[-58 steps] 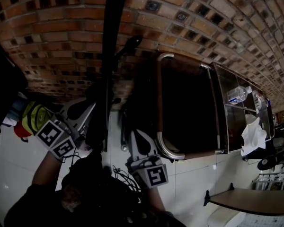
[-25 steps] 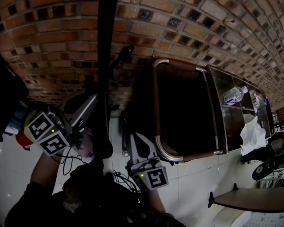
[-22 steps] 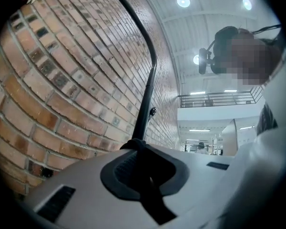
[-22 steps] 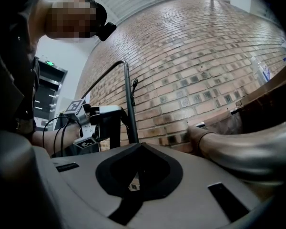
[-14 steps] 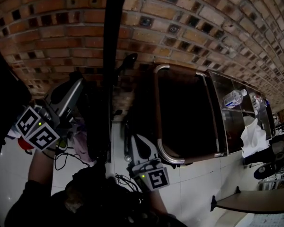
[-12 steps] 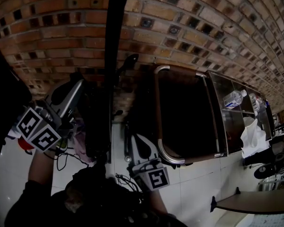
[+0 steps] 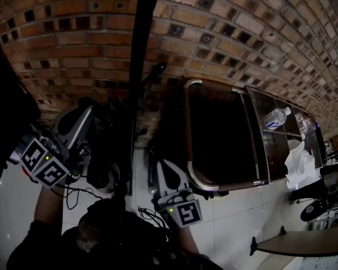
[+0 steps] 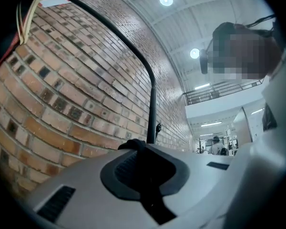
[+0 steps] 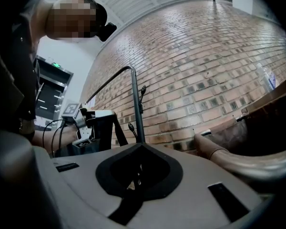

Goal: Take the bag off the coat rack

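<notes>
Left gripper has swung left of the coat rack, clenched on the bag strap.
Keep the strap clear of the hook; right gripper closed, empty.

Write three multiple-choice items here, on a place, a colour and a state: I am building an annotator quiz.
1. Where is the water bottle? A on the shelf right of the chair; B on that chair; C left of it.
2. What colour is the coat rack pole? A white; B black; C red.
3. The left gripper? A open wide; B shut, empty; C shut on the bag strap.
A: it lies on the shelf. B: the pole is black throughout. C: the strap rises from closed jaws.
</notes>
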Available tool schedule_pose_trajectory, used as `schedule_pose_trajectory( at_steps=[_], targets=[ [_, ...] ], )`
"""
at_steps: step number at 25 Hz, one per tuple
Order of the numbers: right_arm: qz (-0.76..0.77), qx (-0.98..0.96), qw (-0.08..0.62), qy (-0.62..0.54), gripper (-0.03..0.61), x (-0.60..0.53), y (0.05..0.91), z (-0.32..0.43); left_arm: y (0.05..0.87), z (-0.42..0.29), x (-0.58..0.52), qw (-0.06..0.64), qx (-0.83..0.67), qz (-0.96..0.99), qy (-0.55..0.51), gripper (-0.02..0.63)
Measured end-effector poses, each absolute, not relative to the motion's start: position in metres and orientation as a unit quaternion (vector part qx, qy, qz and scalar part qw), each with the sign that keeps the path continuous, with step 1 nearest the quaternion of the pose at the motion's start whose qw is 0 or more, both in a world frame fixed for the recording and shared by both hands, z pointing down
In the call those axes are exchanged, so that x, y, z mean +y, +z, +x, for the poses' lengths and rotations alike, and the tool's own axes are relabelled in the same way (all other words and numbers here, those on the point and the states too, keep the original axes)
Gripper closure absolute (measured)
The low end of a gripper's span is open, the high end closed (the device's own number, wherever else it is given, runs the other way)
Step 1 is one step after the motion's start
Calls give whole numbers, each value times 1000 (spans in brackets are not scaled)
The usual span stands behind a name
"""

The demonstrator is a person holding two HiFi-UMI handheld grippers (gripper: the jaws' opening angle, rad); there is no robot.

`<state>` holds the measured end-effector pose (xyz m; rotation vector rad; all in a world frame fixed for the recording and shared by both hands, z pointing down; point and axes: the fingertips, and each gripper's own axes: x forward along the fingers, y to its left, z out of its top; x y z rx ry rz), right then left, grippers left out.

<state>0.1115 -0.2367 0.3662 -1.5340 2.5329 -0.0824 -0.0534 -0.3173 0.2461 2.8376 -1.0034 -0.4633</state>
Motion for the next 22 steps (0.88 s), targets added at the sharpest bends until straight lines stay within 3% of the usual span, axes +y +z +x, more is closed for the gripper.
schedule_pose_trajectory(
  at_steps=[22],
  targets=[
    [-496, 864, 83, 25, 571, -110, 347, 122, 243, -98, -132, 33, -417, 893, -163, 588]
  ],
)
